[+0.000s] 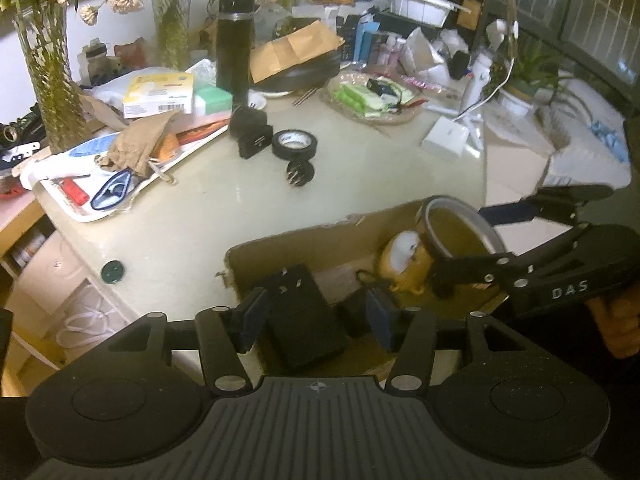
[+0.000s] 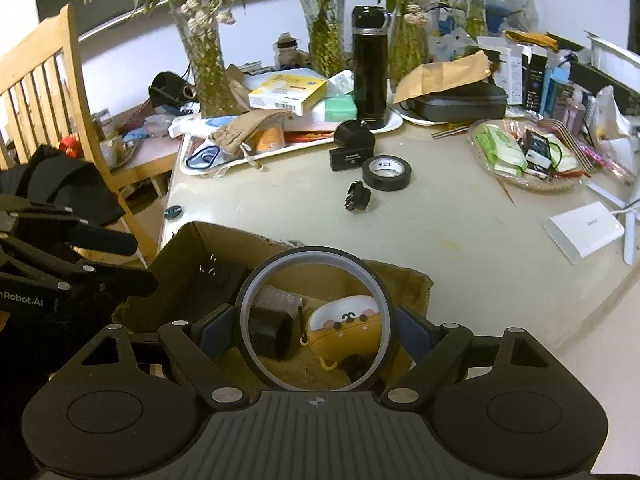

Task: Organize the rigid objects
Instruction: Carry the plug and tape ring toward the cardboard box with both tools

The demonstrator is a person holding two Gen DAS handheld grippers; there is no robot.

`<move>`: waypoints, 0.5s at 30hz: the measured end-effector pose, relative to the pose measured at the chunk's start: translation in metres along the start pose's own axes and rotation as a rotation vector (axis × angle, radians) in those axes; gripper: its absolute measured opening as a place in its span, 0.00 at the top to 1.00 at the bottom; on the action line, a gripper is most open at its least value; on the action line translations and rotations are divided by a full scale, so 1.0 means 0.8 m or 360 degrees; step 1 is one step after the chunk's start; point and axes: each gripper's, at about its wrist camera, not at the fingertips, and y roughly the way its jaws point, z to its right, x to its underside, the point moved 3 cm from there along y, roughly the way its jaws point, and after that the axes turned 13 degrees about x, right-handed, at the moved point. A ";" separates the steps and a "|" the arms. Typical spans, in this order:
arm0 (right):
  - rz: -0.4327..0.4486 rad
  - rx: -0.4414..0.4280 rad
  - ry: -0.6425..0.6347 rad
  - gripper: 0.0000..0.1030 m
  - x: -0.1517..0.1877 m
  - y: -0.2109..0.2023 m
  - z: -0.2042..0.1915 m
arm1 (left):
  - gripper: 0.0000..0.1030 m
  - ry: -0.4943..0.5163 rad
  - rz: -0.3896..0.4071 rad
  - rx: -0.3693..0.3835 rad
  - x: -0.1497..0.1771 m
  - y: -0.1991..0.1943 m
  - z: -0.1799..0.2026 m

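**Ring over the box**

Right gripper [image 2: 315, 326] pinches the large grey-rimmed tape ring [image 2: 315, 317] above the open cardboard box [image 2: 404, 280]. Left gripper [image 1: 316, 314] hangs spread wide over a flat black block [image 1: 306, 316] inside. Farther out, a black tape roll [image 2: 386, 173] lies on the pale table [image 2: 460, 232].

Wooden chair [image 2: 48, 92], vased plants [image 2: 204, 60] behind.
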 end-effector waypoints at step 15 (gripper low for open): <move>-0.0003 -0.0013 -0.0093 0.15 -0.015 0.002 -0.015 | 0.48 -0.0108 -0.0012 0.0006 0.012 0.001 -0.017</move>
